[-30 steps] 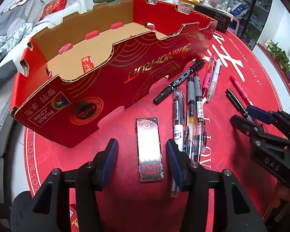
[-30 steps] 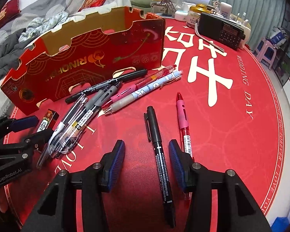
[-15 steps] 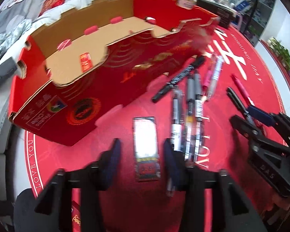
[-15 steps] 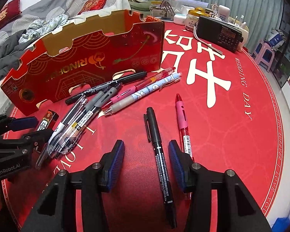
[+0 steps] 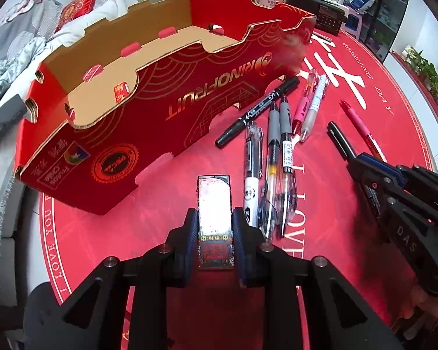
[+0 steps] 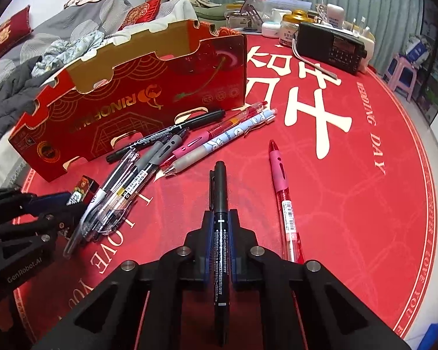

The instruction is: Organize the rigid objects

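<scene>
Between your left gripper's (image 5: 214, 240) blue pads now sits the small flat rectangular packet with red and gold print (image 5: 214, 218); a second ago those pads stood wide on either side of it, and they have since closed until both touch its long edges, while the packet lies flat on the round red tablecloth with white lettering (image 5: 321, 306). Your right gripper (image 6: 220, 252) has made the same change: its fingers were spread around the slim black marker pen (image 6: 220, 233) and are now clamped on its barrel, the capped end pointing away from you and the pen level with the cloth. Both tools are low and angled forward over the table, the left one showing at the left edge of the right wrist view, the right one at the right edge of the left wrist view. Just right of the gripped marker lies a pink and clear gel pen (image 6: 280, 186), apart from it. Beyond the packet, a loose cluster of clear and grey pens (image 5: 273, 169) lies side by side, with a longer black marker (image 5: 257, 110) angled across their far ends. Farthest, the open red cardboard fruit tray with gold print (image 5: 149, 134) stands on the cloth, its brown interior showing.
</scene>
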